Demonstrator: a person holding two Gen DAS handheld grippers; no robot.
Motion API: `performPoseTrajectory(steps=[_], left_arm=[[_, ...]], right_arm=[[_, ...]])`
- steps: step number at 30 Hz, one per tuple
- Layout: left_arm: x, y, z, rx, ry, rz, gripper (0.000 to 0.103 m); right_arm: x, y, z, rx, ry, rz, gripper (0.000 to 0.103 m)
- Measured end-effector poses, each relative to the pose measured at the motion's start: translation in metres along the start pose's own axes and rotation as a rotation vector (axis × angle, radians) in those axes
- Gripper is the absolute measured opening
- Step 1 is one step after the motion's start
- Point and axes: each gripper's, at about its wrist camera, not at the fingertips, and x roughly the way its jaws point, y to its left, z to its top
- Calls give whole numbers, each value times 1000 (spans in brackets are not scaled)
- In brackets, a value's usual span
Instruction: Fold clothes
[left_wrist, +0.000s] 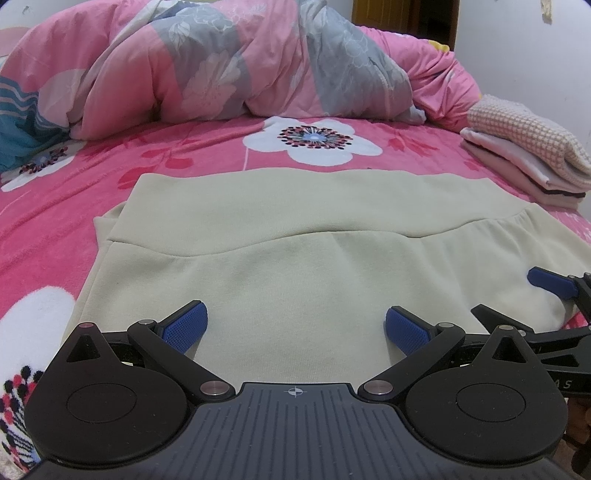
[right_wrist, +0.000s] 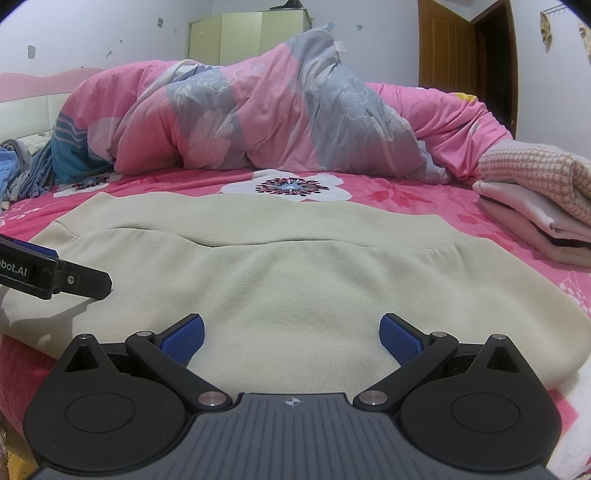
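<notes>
A pale cream sweatshirt (left_wrist: 295, 243) (right_wrist: 288, 266) lies flat on the pink flowered bedsheet (left_wrist: 207, 147) (right_wrist: 399, 195), its wide hem band at the far side. My left gripper (left_wrist: 295, 326) hovers open over the garment's near part, blue pads wide apart with nothing between them. My right gripper (right_wrist: 291, 336) is likewise open over the near edge of the same garment. The right gripper's finger (left_wrist: 550, 284) shows at the right edge of the left wrist view. The left gripper's finger (right_wrist: 55, 277) reaches in from the left of the right wrist view.
A bunched pink and grey floral duvet (left_wrist: 236, 62) (right_wrist: 266, 110) fills the back of the bed. A folded stack of pale clothes with a pink waffle knit on top (left_wrist: 528, 147) (right_wrist: 543, 199) sits at the right. Crumpled blue and grey cloth (right_wrist: 18, 166) lies far left. A wooden door (right_wrist: 465, 44) stands behind.
</notes>
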Motion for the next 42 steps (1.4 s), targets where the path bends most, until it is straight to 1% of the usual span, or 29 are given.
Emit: performPoseTrajectory(steps=[9,42], left_arm=[[1,0,0,4,2,-4,103],[1,-1,-4,6,-19,-4,103]], right_arm=[[0,0,-2,-1,-15,2,103],[-1,0,-3,-5,-26,2,103]])
